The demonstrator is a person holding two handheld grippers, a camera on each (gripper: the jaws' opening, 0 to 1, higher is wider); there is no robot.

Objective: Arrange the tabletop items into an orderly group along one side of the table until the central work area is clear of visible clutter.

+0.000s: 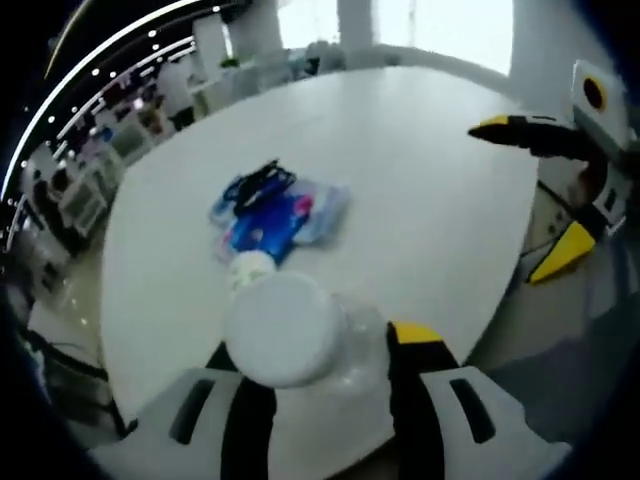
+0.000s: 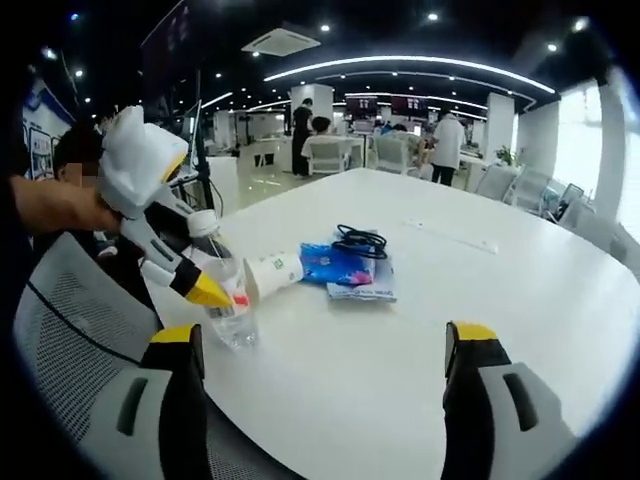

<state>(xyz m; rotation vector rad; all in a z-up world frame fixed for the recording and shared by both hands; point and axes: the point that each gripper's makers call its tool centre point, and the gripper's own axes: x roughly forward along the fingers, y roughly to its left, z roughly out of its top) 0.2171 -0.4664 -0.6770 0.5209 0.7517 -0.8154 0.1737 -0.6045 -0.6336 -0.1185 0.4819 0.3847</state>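
Observation:
My left gripper (image 1: pixel 325 345) is shut on a clear plastic bottle (image 1: pixel 355 345) with a white cap (image 1: pixel 283 330), close to the near edge of the white table (image 1: pixel 420 200). In the right gripper view the left gripper (image 2: pixel 212 288) clamps the bottle (image 2: pixel 228 300), whose base is at the tabletop. Beyond the bottle lie a white paper cup (image 1: pixel 250 268) on its side, blue packets (image 1: pixel 275 218) and a black cable (image 1: pixel 262 180), seen again as the cup (image 2: pixel 272 273), packets (image 2: pixel 342 266) and cable (image 2: pixel 358 238). My right gripper (image 2: pixel 325 340) is open above the table edge, and the right gripper (image 1: pixel 522 195) is open off the table's right side.
A grey mesh chair (image 2: pixel 70 320) stands at the table's near left edge. A person's hand (image 2: pixel 60 205) holds the left gripper. Chairs, desks and several people fill the room behind the table (image 2: pixel 480 280).

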